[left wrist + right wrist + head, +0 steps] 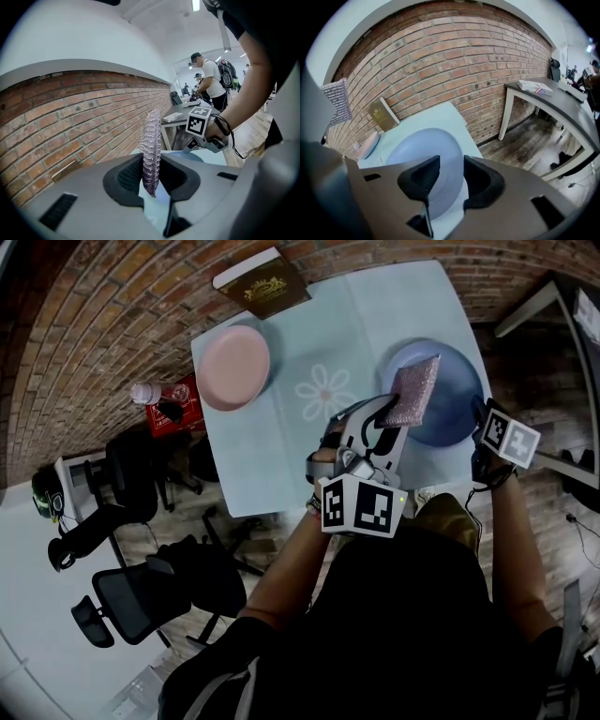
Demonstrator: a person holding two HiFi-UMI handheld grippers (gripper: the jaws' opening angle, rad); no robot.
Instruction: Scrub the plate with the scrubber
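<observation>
**Item 1: left gripper** (pixel 151 180). The jaws are closed on the scrubber (pixel 151 150), pinching its lower end between both pads. In the head view I see this gripper (pixel 394 423) at the near-left edge of the blue plate (pixel 455 409).

**Item 2: scrubber** (pixel 412 390). It is a flat, glittery pink-purple pad held over the left part of the blue plate. I cannot tell whether it touches the plate. Its long axis runs from the jaws toward the far side, leaning slightly right, with the free end farthest from me. The broad face shows to the head view and the thin edge to the left gripper view.

**Item 3: right gripper** (pixel 451 171). The jaws stand wide apart and hold nothing. The plate (pixel 426 150) lies beyond the gap, its near rim just ahead of the pads. In the head view this gripper (pixel 483 423) sits at the plate's right rim.

**Item 4: surroundings.** The table (pixel 319 343) carries a pink plate (pixel 232 367) far left and a book (pixel 262 282) at the far edge.

**Handling note, my judgement.**
- Pin the right rim first, so the plate cannot slide.
- Tilt the pad until its broad face lies flat on the plate.
- Press lightly and sweep in circles inside the rim. An edge-on pad would only skate.
</observation>
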